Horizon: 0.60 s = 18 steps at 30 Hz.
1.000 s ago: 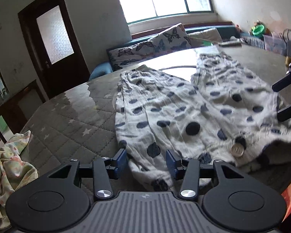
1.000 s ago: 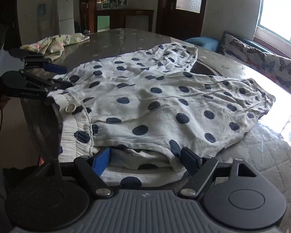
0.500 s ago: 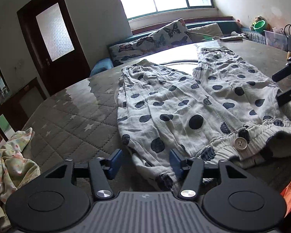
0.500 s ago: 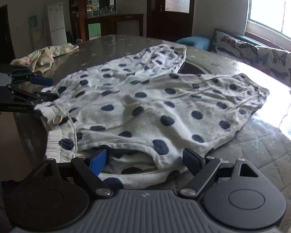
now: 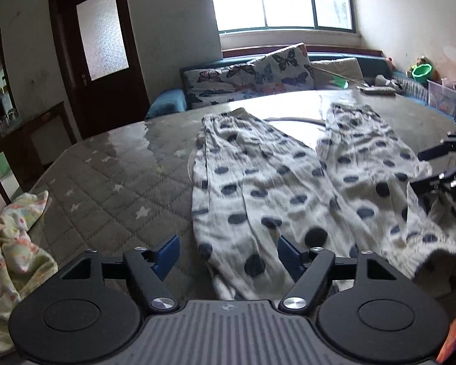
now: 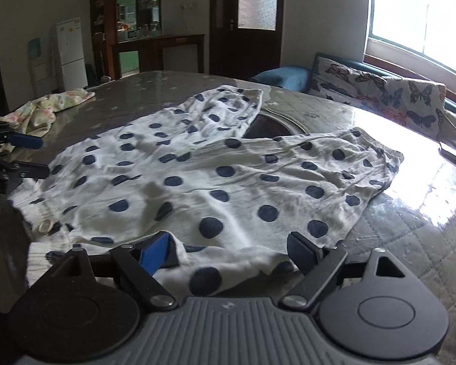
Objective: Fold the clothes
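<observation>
A quilted grey star-print table (image 5: 106, 182) under a glossy clear cover fills a living room with a bright window and a butterfly-print cushion (image 5: 252, 76) behind. White trousers with navy polka dots (image 5: 273, 188) lie flat on it, both legs stretched toward the window, the waistband at the near edge with a button (image 6: 45, 226) showing. The left gripper (image 5: 228, 251) hovers with jaws spread wide on either side of the waistband's left corner, not closed on the cloth. The right gripper (image 6: 228, 251) likewise stands wide open over the waistband's right end. A crumpled pastel floral garment (image 5: 12, 249) lies well apart at the table's left.
</observation>
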Motion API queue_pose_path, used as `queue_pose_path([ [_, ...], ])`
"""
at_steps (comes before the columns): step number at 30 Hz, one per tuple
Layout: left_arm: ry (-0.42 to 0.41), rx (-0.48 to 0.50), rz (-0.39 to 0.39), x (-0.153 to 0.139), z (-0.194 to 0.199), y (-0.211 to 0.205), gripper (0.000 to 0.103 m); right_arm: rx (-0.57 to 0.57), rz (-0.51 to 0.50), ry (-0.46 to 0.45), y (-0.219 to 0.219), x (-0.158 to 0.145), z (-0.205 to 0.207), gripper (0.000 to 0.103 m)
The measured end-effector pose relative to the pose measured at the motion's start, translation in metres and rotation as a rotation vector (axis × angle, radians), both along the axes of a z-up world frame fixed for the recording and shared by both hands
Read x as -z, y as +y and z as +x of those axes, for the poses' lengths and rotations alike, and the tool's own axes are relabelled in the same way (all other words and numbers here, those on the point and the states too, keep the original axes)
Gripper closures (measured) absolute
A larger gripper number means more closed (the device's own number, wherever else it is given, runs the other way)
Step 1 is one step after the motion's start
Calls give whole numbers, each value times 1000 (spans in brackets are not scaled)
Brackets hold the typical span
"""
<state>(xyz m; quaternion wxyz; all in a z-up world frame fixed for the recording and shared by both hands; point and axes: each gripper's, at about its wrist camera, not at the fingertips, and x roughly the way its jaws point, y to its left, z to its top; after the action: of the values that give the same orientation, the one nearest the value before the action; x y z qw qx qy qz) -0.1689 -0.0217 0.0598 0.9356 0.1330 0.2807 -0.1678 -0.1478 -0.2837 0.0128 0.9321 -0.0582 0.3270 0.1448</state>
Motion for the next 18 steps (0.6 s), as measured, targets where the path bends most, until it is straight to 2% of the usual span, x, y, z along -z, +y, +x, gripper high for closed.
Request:
queue_pose_path([
  [6, 2, 11, -37, -7, 15, -11, 24, 4, 19, -20, -3, -7, 1, 16],
  [11, 17, 27, -10, 0, 25, -26, 22, -25, 19, -49, 0, -21, -7, 14],
  [18, 41, 86, 64, 20, 7, -24, 22, -69, -47, 35, 11, 2, -11, 14],
])
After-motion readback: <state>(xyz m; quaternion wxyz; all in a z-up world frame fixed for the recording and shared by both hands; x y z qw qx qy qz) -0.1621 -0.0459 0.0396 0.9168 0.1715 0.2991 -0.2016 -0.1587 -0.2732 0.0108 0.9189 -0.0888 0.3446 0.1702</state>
